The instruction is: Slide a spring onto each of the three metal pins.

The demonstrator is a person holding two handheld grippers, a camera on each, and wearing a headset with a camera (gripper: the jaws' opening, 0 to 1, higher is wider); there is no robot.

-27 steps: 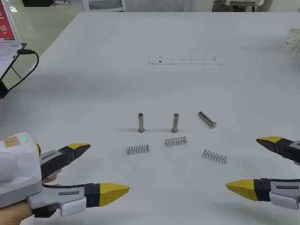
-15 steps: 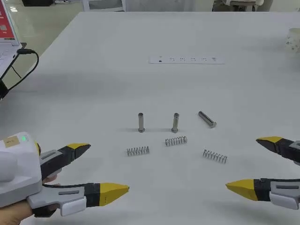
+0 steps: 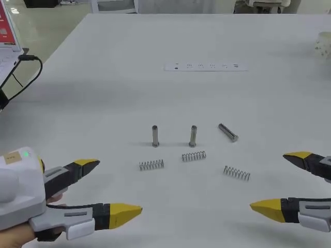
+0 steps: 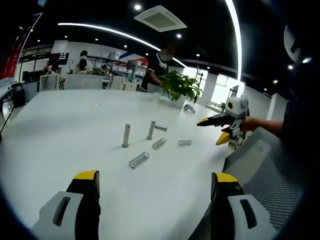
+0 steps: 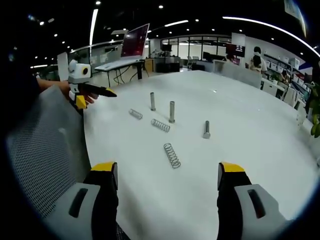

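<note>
Both spread wide and empty, left tongs (image 3: 119, 185) and right tongs (image 3: 267, 181); could tip an upright pin (image 3: 155, 135) with a snagging spring (image 3: 151, 165).

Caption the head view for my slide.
Open left gripper and right gripper flank three springs and three pins, one lying down.

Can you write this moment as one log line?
left gripper: open, empty | right gripper: open, empty | springs: three, loose on table | pins: two upright, one lying
</note>
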